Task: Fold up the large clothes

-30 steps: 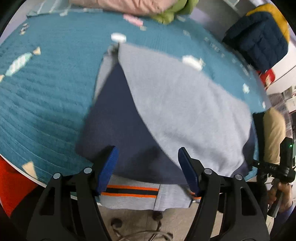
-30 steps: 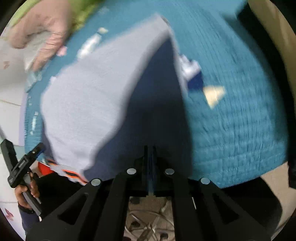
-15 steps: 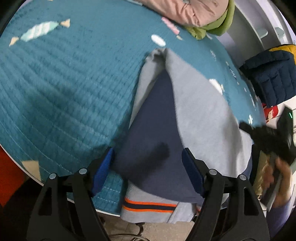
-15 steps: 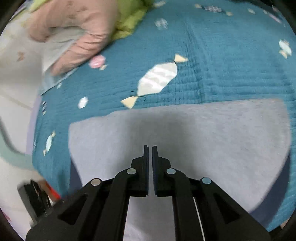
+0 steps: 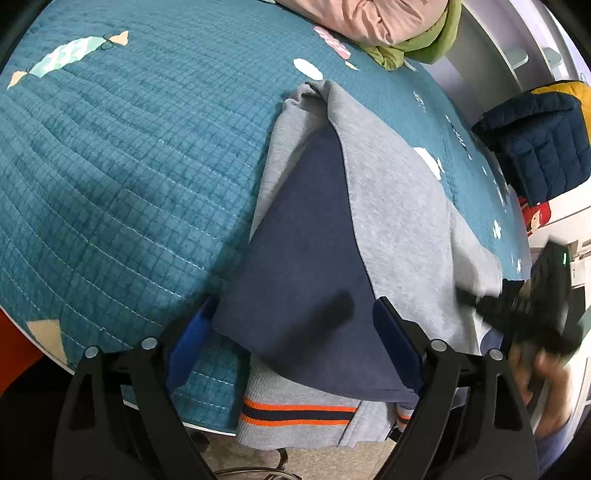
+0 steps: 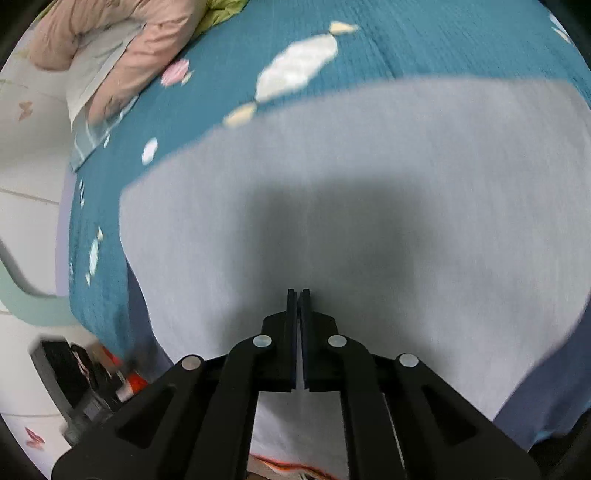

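Note:
A grey and navy sweatshirt (image 5: 391, 206) with an orange-striped hem (image 5: 295, 410) lies partly folded on the teal quilted mat (image 5: 129, 166), its hem hanging over the near edge. My left gripper (image 5: 291, 343) is open and empty, its blue pads either side of the navy panel (image 5: 306, 266). My right gripper (image 6: 299, 310) is shut, with nothing seen between its pads, and hovers over the grey fabric (image 6: 369, 184), casting a shadow on it. It also shows blurred at the right of the left wrist view (image 5: 532, 306).
A pink and green pile of clothes (image 5: 391, 26) lies at the far edge of the mat. A navy and yellow puffer jacket (image 5: 535, 140) sits beyond the mat on the right. Pink clothes (image 6: 110, 44) show top left in the right wrist view.
My right gripper swung from the navy side over onto the grey fabric and moved lower towards it. My left gripper drew slightly closer to the navy panel and stays open.

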Demonstrator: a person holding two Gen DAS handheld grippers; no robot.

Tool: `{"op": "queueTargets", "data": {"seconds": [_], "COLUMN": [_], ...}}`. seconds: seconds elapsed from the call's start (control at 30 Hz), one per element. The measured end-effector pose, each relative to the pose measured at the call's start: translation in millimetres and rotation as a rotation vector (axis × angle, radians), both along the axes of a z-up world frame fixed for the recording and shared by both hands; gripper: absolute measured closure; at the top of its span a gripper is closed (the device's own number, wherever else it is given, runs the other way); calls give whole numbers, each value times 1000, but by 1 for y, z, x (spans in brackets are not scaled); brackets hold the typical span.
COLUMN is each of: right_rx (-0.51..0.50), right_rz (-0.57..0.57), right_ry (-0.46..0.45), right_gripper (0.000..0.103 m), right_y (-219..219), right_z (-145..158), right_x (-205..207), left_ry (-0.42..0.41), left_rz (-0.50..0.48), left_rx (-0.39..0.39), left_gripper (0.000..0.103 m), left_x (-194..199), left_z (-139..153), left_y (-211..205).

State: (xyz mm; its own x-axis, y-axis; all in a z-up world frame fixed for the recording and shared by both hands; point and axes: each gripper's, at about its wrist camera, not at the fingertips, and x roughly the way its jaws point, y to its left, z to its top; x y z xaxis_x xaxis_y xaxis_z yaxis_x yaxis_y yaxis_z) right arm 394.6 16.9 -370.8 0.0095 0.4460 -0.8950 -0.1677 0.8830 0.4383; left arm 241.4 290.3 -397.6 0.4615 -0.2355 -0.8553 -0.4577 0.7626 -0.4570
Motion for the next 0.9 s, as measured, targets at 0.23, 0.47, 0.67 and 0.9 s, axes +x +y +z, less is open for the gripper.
{"op": "queueTargets", "data": {"seconds": [0.23,0.47,0.67,0.9], "right_rx": [33,131,199,260], "right_rz": [-38,-58,-90,-68], "right_ry": [-17,50,47,-11], "right_gripper": [103,103,102,80], "right_y": [-8,-25,-36,-43], "right_z": [-4,-26,-21,-9], "right_x": [0,-51,-57,-81], "left_ry": [6,16,40,63], "left_rz": [6,-13,-32,-4], "left_rx": [-44,-30,0,24], "left_gripper": [17,16,17,54], "left_x": [-7,-10,-4,-9], "left_z": [2,0,-2,0], "left_y": [0,-10,-15,-15]}}
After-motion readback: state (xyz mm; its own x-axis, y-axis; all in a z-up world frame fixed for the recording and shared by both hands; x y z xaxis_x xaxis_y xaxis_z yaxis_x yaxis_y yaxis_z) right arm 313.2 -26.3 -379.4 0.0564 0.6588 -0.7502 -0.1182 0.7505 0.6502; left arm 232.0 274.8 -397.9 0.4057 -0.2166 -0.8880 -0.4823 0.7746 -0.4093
